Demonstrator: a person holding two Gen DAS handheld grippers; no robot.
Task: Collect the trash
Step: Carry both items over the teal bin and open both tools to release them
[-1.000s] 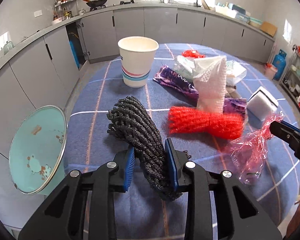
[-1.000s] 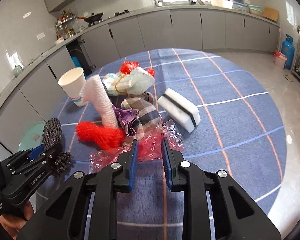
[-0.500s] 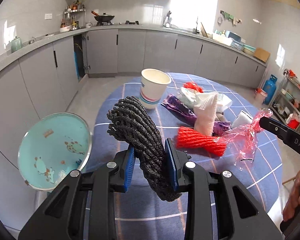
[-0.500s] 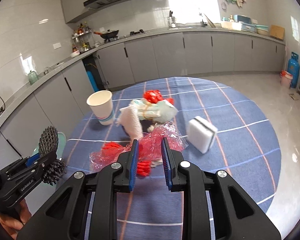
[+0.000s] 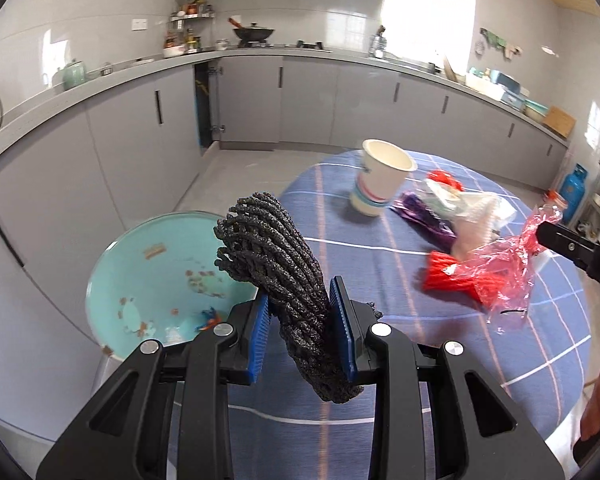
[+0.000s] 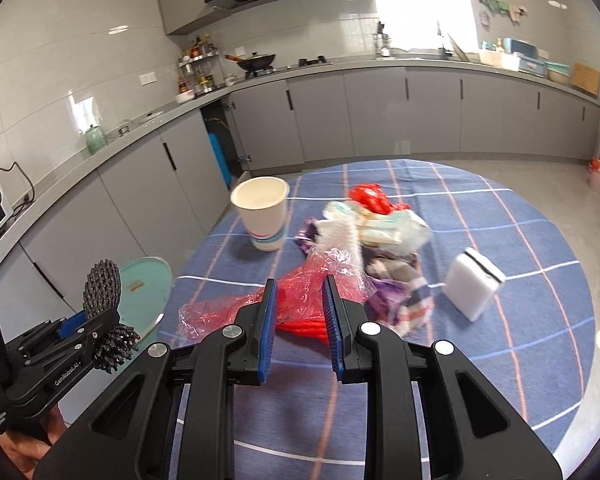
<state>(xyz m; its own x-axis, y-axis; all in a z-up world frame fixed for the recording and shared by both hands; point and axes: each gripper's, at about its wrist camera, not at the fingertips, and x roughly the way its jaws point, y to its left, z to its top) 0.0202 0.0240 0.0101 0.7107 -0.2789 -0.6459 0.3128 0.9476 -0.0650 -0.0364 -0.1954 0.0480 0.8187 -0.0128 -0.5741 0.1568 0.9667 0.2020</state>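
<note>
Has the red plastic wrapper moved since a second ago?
Yes. The red plastic wrapper, clamped in the right gripper, has risen off the table and now hangs above the pile.

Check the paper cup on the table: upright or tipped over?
Upright. The paper cup stands on its base on the blue tablecloth, its open mouth facing up, in both views.

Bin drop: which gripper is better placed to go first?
Left. The left gripper, shut on the black mesh, sits right beside the teal bin. The right gripper, holding the red plastic wrap, is over the table.
</note>
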